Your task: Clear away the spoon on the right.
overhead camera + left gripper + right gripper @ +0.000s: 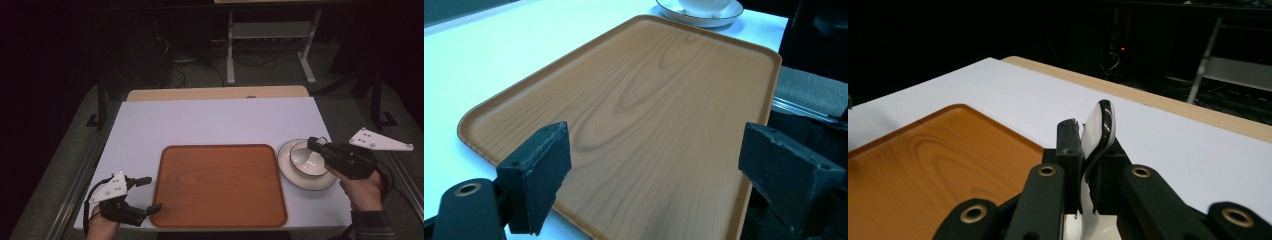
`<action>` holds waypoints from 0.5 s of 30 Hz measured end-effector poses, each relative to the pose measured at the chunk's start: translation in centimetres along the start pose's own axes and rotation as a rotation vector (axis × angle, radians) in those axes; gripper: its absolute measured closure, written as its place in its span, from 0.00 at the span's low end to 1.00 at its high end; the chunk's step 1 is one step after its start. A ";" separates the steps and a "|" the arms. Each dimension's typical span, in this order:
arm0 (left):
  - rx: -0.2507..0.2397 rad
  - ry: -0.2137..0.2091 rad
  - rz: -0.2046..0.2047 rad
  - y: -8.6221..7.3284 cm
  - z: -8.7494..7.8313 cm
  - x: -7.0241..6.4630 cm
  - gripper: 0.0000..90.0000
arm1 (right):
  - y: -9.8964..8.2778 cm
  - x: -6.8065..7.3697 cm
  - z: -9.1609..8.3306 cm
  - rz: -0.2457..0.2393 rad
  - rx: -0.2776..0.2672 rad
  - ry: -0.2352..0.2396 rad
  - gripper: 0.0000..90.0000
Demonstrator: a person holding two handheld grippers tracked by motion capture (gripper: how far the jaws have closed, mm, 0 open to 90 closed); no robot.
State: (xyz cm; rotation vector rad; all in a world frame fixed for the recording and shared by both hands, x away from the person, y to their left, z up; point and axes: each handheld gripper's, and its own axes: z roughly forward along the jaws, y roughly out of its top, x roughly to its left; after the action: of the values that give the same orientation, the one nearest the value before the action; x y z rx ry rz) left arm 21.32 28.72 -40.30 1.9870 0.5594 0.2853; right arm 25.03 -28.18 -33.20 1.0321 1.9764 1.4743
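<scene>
Right gripper view: bowl (1099, 131) seemingly between jaws.

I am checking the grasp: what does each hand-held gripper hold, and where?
The right hand-held gripper pinches the white bowl by its rim. The left hand-held gripper holds nothing, open beside the tray.

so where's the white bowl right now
In the high view the white bowl sits on the white plate right of the wooden tray, its rim pinched by the right gripper.
</scene>
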 end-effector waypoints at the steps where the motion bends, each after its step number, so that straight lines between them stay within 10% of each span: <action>1: 0.000 0.000 0.000 0.0 0.0 0.0 0.15 | 0.0 0.2 0.1 -0.003 0.003 0.008 0.93; 15: 0.000 -0.001 0.000 0.0 0.0 0.0 0.15 | -0.3 2.9 2.3 -0.051 0.077 0.102 0.93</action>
State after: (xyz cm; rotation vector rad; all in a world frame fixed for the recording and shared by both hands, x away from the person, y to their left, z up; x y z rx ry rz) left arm 21.31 28.73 -40.29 1.9869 0.5581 0.2842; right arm 24.92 -24.53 -33.98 0.9477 2.1300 1.4596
